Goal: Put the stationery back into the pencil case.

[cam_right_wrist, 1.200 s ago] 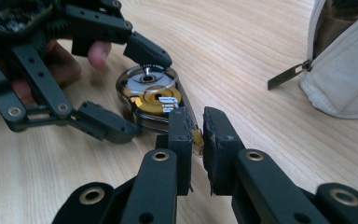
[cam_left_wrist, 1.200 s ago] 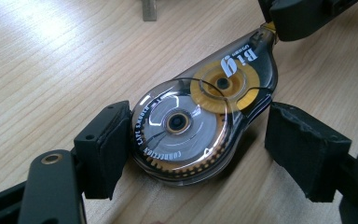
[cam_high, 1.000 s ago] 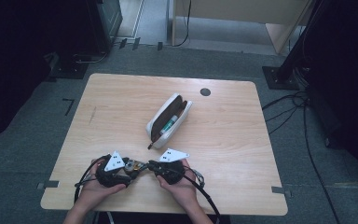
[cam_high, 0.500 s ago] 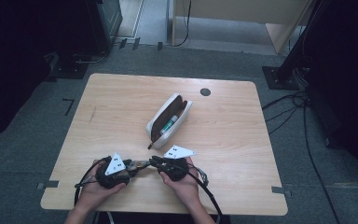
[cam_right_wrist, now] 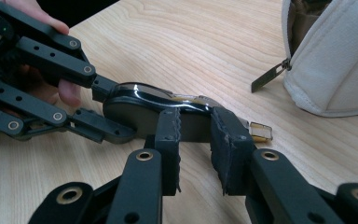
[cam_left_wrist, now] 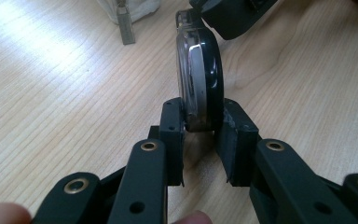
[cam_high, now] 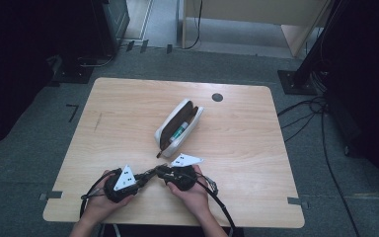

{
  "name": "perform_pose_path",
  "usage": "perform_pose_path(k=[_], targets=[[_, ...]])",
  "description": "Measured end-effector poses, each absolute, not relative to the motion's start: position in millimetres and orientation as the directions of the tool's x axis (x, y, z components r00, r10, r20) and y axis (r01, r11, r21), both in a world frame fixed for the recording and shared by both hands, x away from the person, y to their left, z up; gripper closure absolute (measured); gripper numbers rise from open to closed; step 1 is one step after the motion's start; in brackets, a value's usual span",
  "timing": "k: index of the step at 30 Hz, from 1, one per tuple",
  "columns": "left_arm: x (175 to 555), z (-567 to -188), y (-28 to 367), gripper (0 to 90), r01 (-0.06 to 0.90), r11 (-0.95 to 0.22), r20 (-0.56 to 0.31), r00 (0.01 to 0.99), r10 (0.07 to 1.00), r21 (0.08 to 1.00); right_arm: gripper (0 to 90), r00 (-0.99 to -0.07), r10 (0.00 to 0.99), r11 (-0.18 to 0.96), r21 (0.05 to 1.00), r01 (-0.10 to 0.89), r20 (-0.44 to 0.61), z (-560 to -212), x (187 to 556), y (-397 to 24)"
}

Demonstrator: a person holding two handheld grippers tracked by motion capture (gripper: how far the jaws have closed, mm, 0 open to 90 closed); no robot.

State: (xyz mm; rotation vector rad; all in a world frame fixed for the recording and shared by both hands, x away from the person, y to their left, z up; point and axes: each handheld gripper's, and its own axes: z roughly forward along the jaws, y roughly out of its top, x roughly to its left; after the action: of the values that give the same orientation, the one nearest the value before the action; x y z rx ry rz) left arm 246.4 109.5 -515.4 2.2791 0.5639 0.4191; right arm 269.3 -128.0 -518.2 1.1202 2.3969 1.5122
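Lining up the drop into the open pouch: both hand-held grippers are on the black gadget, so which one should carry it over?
Probably the right hand-held gripper: it sits nearer the open white pouch, whose mouth lies just beyond it. Both jaws pinch the black gadget, so the left hand-held gripper would release first.

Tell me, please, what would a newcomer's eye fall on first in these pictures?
First, the small glossy black gadget at the table's near edge, pinched from both ends: the left gripper and the right gripper are both shut on it. Behind it, mid-table, a white pencil case lies open with a green pen inside, its zipper pull hanging toward the grippers.
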Motion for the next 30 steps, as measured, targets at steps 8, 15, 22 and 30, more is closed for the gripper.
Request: perform_pose_path(k=[8, 15, 22, 30], targets=[[249, -515, 111, 74.0, 0.301, -0.618, 0.098, 0.844, 0.527, 0.727, 68.3, -0.691, 0.668, 0.214, 0.819, 0.532, 0.274, -520, 273, -141], [250, -515, 112, 74.2, 0.311, -0.609, 0.081, 0.845, 0.528, 0.730, 83.3, -0.558, 0.795, 0.174, 0.793, 0.584, 0.237, -521, 281, -152], [250, -515, 113, 72.5, 0.312, -0.607, 0.073, 0.849, 0.524, 0.731, 84.6, -0.531, 0.825, 0.216, 0.761, 0.611, 0.193, -522, 293, -137], [251, -515, 112, 71.1, 0.312, -0.606, 0.068, 0.851, 0.520, 0.732, 86.9, -0.569, 0.806, 0.265, 0.759, 0.594, 0.164, -522, 296, -126]])
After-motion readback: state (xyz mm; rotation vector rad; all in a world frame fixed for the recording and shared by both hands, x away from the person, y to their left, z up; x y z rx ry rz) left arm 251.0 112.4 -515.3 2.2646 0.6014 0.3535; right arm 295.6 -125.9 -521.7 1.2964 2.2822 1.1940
